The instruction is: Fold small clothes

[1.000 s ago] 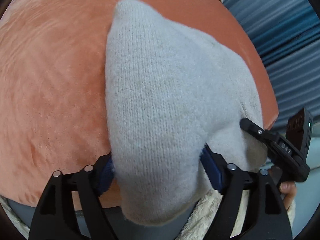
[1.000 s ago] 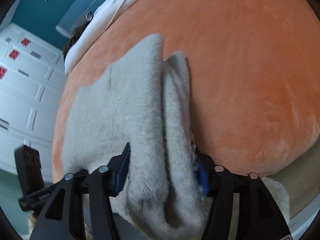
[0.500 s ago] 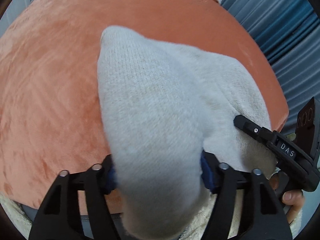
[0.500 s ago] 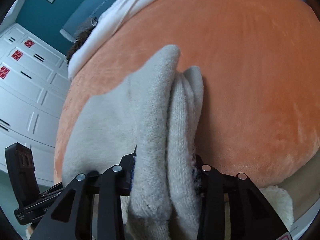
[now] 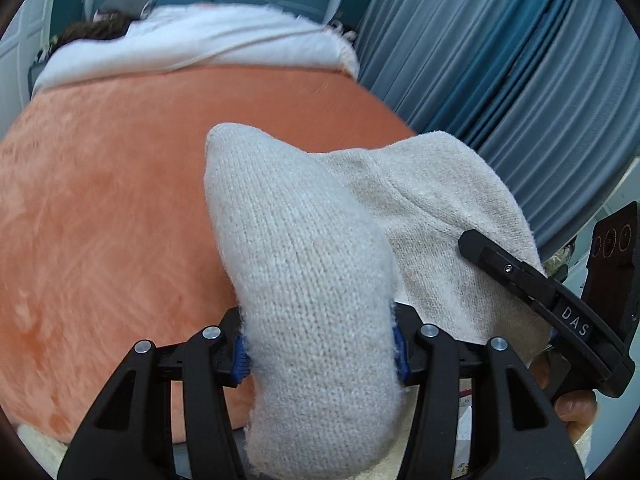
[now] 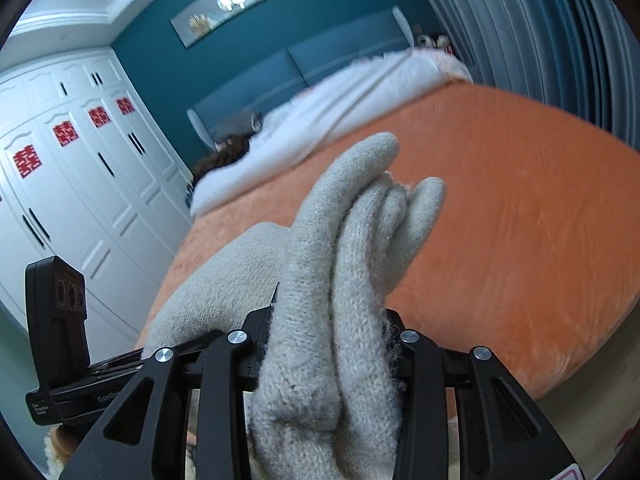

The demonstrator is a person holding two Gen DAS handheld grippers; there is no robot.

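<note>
**Left wrist view: knit garment pinched at two corners, fold in hand**

The orange bed [image 5: 100, 240] fills the frame from nine to twelve o'clock. The grey knit garment [image 5: 312, 280] hangs from six o'clock, bunched between the pads of the left tool [image 5: 320, 350], whose jaws have just been closing on it. The right tool [image 6: 324, 344] pinches its own bunch [image 6: 344, 280] likewise. Judged: the near edge is being carried; next, bring it across and lay it flat.

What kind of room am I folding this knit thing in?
Most likely a bedroom: a bed under an orange plush blanket with a padded blue headboard, tall white wardrobe doors, and long blue-grey curtains.
</note>
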